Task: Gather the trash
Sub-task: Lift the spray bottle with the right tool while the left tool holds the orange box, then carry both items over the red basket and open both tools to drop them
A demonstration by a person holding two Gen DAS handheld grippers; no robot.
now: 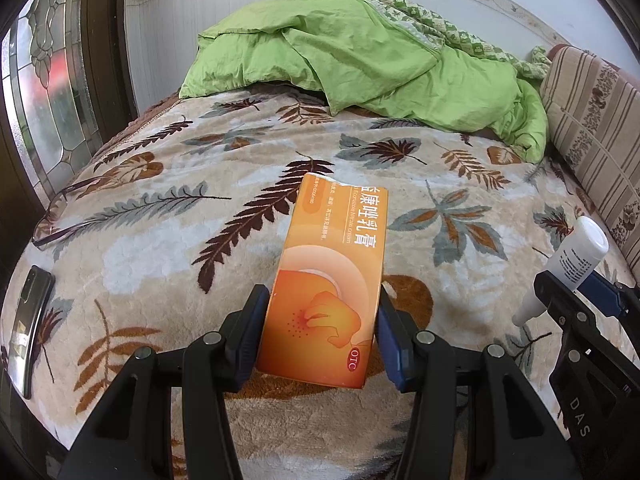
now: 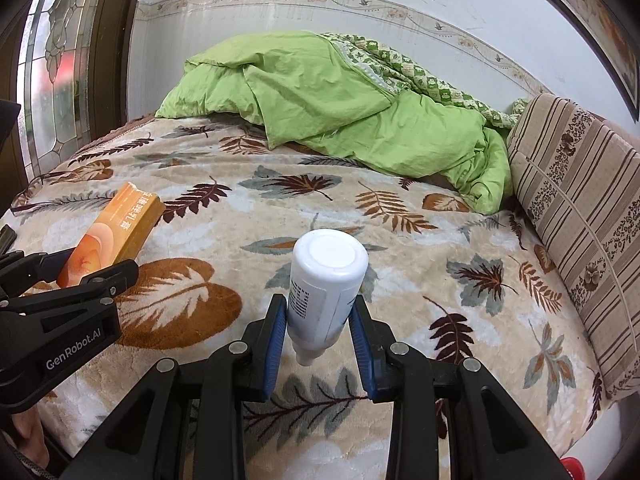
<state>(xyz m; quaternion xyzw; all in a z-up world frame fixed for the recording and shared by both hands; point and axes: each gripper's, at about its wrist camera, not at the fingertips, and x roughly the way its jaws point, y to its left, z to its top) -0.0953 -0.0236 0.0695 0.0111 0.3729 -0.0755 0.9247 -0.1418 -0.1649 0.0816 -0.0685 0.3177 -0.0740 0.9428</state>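
Note:
My left gripper (image 1: 320,332) is shut on an orange cream box (image 1: 332,272), held lengthwise above the leaf-patterned bed blanket (image 1: 200,184). The box also shows at the left of the right wrist view (image 2: 116,232), with the left gripper (image 2: 76,276) around its near end. My right gripper (image 2: 318,340) is shut on a white tube (image 2: 324,284), cap end pointing away. In the left wrist view the right gripper (image 1: 576,292) shows at the right edge with the tube (image 1: 568,264) in it.
A crumpled green duvet (image 1: 360,52) lies at the back of the bed. A striped cushion (image 2: 580,216) lines the right side. A dark phone (image 1: 28,320) and a pair of glasses (image 1: 60,216) lie on the blanket at the left. A glass door (image 1: 44,80) stands at the left.

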